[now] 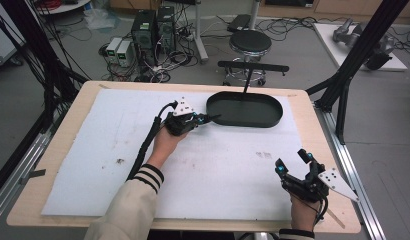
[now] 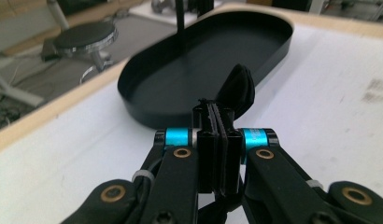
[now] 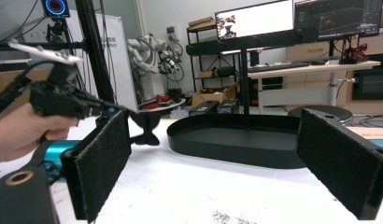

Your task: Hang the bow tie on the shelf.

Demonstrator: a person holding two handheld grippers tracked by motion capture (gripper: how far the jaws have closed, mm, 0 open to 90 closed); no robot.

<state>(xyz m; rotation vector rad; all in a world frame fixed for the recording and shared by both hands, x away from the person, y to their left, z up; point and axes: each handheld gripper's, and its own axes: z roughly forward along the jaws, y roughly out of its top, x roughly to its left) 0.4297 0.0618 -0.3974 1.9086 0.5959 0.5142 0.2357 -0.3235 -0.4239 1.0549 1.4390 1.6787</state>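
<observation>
Just left of centre in the high view, the left tongs [image 1: 205, 120] are clamped tight on a small black bow-shaped piece [image 2: 236, 88], its free end sticking out past the jaw tips. That piece hangs just beside the near left rim of the black oval tray [image 1: 273, 120], which sits in the upper middle of the white-covered surface [image 1: 93, 150]; a thin black T-shaped stand [image 1: 249, 75] rises from the tray. At lower right, the right tongs [image 1: 293, 162] are spread wide with nothing between the pads, well apart from the tray.

One black tray [image 1: 273, 119], one black cloth piece [image 2: 237, 88], two tools.
</observation>
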